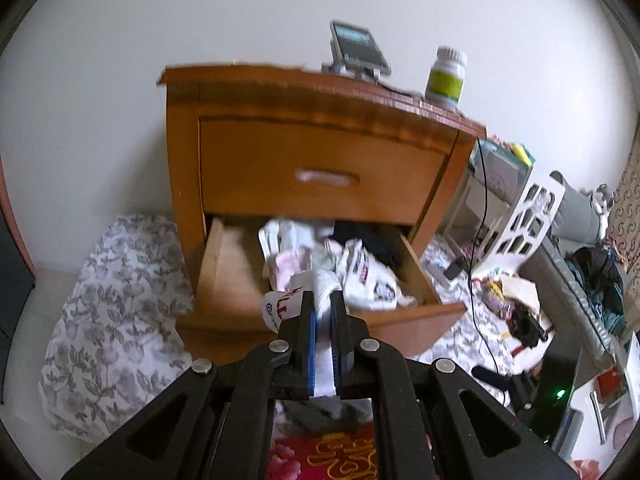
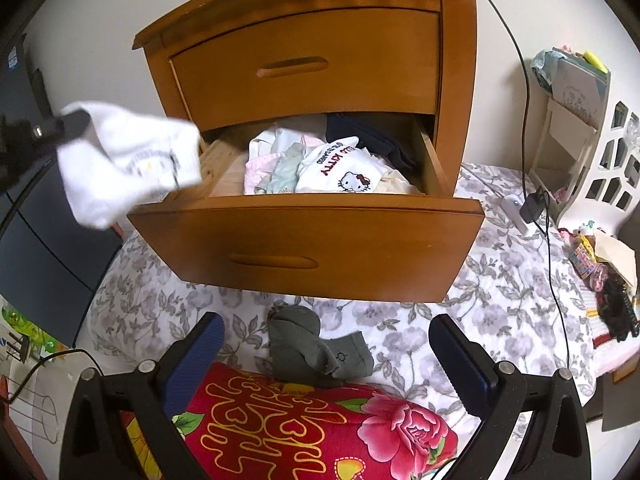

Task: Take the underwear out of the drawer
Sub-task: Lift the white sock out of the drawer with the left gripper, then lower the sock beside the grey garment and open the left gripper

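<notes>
Soft daylight, fisheye warp, left view blurred

- You face a plain white wall (image 1: pixel 280 12), evenly lit and bare.
- Against it stands a wooden nightstand (image 2: pixel 460 80) with 2 curved fronts; its top edge is chipped.
- On the nightstand top sit a phone on a stand (image 1: pixel 358 50) and a green-labelled bottle (image 1: pixel 446 78).
- A grey floral quilt (image 2: pixel 500 280) covers the floor around it, with a red floral cushion (image 2: pixel 320 432) nearest you.
- To the right stands a white cut-out rack (image 2: pixel 600 152); a black cable (image 2: pixel 528 80) trails down the wall.
</notes>
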